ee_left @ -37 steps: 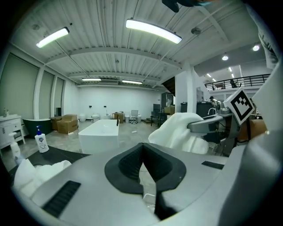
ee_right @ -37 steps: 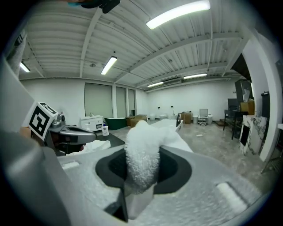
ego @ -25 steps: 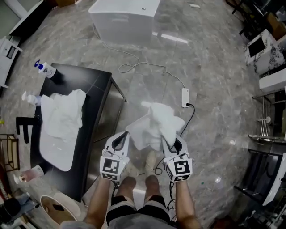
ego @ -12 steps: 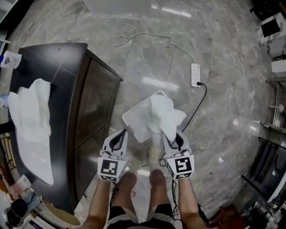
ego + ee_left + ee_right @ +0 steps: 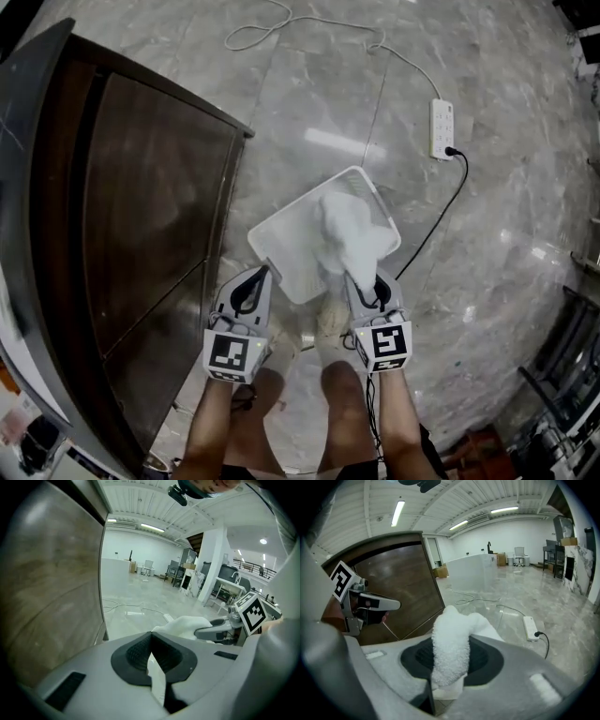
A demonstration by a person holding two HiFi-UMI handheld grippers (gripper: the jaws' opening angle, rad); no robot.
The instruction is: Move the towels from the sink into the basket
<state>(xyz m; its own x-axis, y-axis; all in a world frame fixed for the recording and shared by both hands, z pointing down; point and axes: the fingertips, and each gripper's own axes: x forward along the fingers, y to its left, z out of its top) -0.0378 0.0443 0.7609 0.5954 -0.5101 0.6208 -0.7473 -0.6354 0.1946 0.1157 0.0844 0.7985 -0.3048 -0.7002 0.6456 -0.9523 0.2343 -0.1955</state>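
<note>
Right tongs (image 5: pixel 353 276) tight on towel (image 5: pixel 351 228), its length forward over basket (image 5: pixel 286 251); left tongs (image 5: pixel 266 270) closed, empty.

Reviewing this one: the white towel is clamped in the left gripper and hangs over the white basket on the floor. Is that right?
Not quite. The white towel is clamped in the right gripper, not the left gripper. The right gripper view shows the towel pinched between its jaws. The rest holds: it hangs over the white basket on the floor.
</note>
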